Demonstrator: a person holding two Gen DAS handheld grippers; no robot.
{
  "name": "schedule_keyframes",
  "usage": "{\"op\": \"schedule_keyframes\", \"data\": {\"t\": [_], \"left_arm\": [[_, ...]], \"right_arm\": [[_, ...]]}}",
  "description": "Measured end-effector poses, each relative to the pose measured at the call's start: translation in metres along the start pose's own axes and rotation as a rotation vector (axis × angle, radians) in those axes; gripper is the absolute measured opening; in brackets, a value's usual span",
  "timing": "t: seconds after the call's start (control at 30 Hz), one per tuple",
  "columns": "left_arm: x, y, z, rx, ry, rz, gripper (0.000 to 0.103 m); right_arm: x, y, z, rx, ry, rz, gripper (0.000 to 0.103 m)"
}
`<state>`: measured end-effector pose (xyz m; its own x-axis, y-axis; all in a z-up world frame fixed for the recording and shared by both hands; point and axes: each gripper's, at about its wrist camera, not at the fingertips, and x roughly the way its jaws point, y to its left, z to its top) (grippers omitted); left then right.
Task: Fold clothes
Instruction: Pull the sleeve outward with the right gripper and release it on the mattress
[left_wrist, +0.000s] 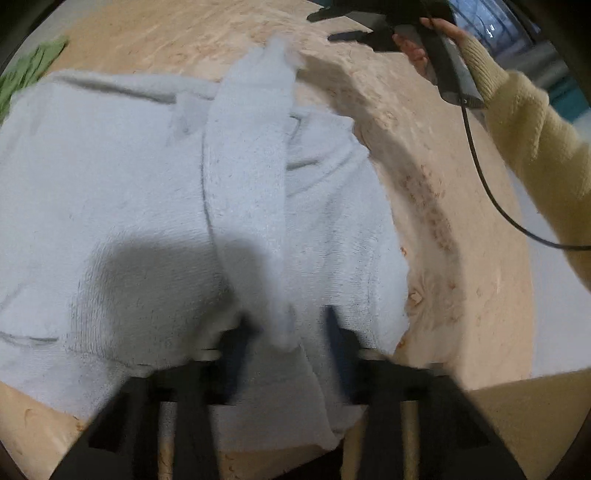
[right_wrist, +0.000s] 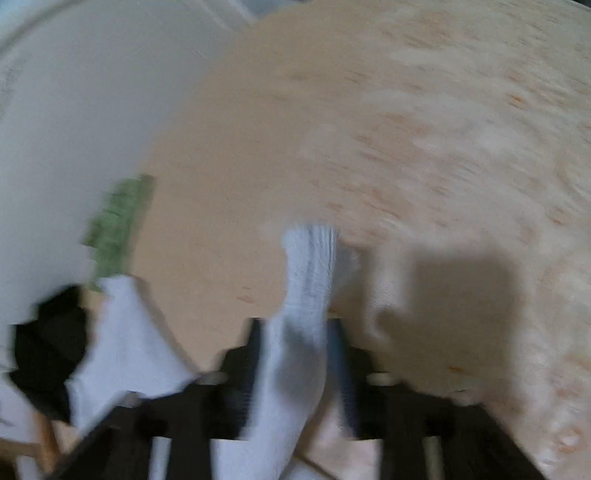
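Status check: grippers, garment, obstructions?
Left hand-held gripper open around a fold of the light blue fleece garment. Right hand-held gripper shut on its strip. Green cloth at table edge, clear.

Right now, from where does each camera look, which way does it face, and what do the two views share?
Left wrist: sits on the left gripper, looking along its fingers over the light blue garment on the wooden table; the right gripper, hand and yellow sleeve show.
Right wrist: sits on the right gripper, facing across the table; its fingers flank a strip of garment.
Shared: garment, table, green cloth.
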<state>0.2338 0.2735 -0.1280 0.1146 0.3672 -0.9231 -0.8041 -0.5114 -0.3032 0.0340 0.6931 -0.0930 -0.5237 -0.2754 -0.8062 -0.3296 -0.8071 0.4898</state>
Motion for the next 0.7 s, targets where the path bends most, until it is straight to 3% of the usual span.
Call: {"op": "schedule_keyframes", "data": {"t": [0.07,0.13,0.2,0.3,0.4,0.53,0.57,0.7], "left_arm": [[-0.006,-0.015,-0.005,0.084,0.001,0.022,0.019],[-0.003,-0.033,-0.007,0.153,0.021,0.012,0.006],[0.004,-0.056,-0.008,0.231,0.042,-0.026,0.006],[0.025,-0.072,-0.011,0.275,0.099,-0.018,0.006],[0.026,-0.07,-0.012,0.228,0.096,-0.027,0.006],[-0.004,-0.05,-0.013,0.126,0.032,0.018,0.01],[-0.014,-0.042,-0.013,0.089,0.004,0.03,0.013],[-0.041,-0.005,-0.016,-0.102,-0.112,0.064,0.045]], "right_arm": [[-0.001,-0.006,-0.009,0.003,0.029,-0.047,0.049],[-0.001,-0.012,-0.017,0.006,0.059,-0.094,0.049],[-0.001,-0.013,-0.026,-0.014,0.092,-0.13,0.049],[0.006,0.023,-0.039,-0.142,0.142,-0.149,0.049],[0.024,0.063,-0.041,-0.23,0.182,-0.179,0.049],[0.056,0.099,-0.034,-0.296,0.219,-0.274,0.049],[0.067,0.101,-0.03,-0.281,0.239,-0.295,0.049],[0.109,0.102,-0.016,-0.201,0.331,-0.372,0.049]]}}
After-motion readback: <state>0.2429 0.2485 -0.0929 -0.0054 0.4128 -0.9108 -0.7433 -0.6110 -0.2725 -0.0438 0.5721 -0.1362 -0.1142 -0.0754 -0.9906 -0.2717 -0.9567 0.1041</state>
